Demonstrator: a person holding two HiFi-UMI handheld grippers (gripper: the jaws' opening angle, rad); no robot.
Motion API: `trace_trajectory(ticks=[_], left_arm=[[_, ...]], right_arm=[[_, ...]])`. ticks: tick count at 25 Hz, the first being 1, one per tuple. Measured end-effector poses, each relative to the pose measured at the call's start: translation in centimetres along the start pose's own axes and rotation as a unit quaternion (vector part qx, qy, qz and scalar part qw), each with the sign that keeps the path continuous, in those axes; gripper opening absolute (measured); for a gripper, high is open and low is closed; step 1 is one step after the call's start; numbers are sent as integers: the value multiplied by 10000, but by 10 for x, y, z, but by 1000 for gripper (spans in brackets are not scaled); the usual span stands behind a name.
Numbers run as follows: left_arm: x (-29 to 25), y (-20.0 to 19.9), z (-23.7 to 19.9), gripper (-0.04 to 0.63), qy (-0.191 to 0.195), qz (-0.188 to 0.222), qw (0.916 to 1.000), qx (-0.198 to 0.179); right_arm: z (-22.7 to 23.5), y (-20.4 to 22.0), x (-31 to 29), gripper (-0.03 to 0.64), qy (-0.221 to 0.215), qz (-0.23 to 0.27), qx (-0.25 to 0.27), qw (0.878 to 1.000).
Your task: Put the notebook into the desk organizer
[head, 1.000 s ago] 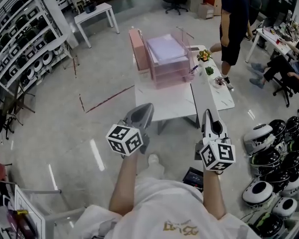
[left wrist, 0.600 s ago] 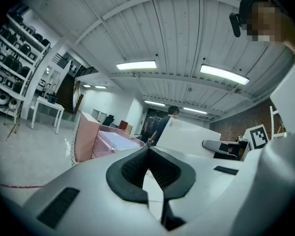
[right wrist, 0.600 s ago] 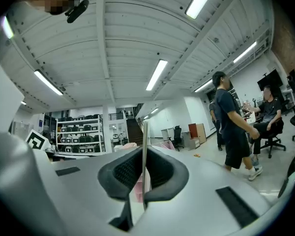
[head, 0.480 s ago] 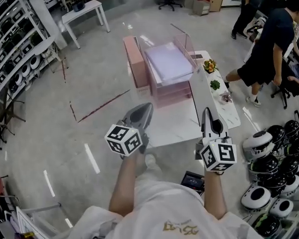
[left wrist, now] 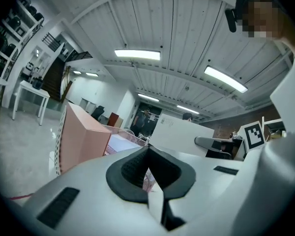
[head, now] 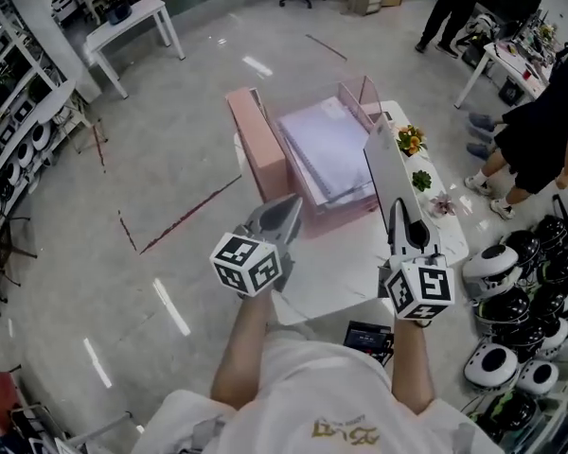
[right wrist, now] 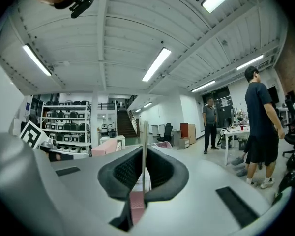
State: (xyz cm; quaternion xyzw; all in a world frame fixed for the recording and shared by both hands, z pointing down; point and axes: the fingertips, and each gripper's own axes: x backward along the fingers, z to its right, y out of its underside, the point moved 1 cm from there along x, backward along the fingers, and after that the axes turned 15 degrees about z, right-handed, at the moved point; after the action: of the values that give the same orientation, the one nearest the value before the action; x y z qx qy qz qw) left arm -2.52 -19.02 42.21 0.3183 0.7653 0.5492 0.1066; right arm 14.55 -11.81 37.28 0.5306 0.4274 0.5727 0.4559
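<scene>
The notebook (head: 386,171) is a thin white board held upright on its edge, and my right gripper (head: 400,208) is shut on its near end. In the right gripper view its edge (right wrist: 144,146) runs straight up between the pads. The desk organizer (head: 333,162), a stack of pink see-through trays with white sheets on top, stands on the white table (head: 336,282) just left of the notebook. My left gripper (head: 282,214) hovers over the table's near left part, shut and holding nothing. In the left gripper view the notebook (left wrist: 179,133) shows as a white panel to the right.
A tall pink box (head: 257,152) stands against the organizer's left side. Small potted plants (head: 413,141) line the table's right edge. Helmets (head: 511,301) are piled on the floor at right, a person (head: 549,126) stands beyond them, and shelving (head: 19,112) is at far left.
The table and organizer have come nearer and now lie just ahead of both grippers. The person at the right has walked off toward the right edge. Both grips are unchanged.
</scene>
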Motion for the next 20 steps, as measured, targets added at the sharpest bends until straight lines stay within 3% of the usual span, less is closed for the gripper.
trace_trajectory(ticks=[9, 20], left_arm=[[-17, 14, -28, 15, 167, -128, 9995, 229], [-36, 16, -33, 15, -107, -134, 9998, 125]], right_arm=[[-4, 23, -35, 21, -4, -354, 682, 9970], [-3, 40, -59, 21, -521, -616, 766, 9938]])
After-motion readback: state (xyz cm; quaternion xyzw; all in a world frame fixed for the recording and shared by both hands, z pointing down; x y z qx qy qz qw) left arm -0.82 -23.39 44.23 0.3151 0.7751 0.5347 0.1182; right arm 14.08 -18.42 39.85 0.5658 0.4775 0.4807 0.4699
